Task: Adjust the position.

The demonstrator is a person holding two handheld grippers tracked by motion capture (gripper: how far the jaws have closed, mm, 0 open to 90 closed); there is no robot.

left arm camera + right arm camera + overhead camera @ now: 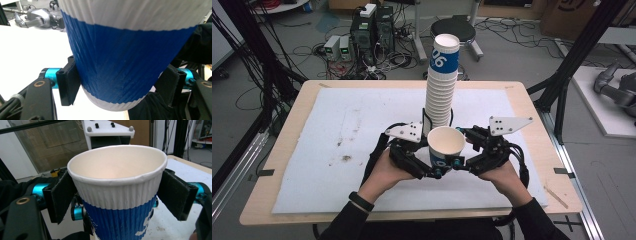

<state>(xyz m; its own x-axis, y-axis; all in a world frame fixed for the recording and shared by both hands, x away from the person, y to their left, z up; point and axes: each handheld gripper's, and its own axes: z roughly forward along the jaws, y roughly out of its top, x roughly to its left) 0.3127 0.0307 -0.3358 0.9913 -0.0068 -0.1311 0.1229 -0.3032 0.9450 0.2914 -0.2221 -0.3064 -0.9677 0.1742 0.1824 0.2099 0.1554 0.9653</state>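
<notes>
A white and blue paper cup (445, 142) is held upright above the white mat, in front of a tall stack of the same cups (441, 85). My left gripper (434, 162) comes in from the left and is shut on the cup's lower blue band (125, 62), with both black pads (71, 83) pressed against it. My right gripper (460, 148) reaches in from the right at rim height. In the right gripper view its jaws (119, 196) stand to either side of the cup (115, 185), and the right pad (175, 195) is clearly off the wall.
A white mat (362, 125) with some dark smudges covers the wooden table (277, 165). Black frame posts (579, 50) rise at both sides. Beyond the far edge are a round stool (453, 30), computers and cables on the floor. A grey machine part (617, 85) lies at the right.
</notes>
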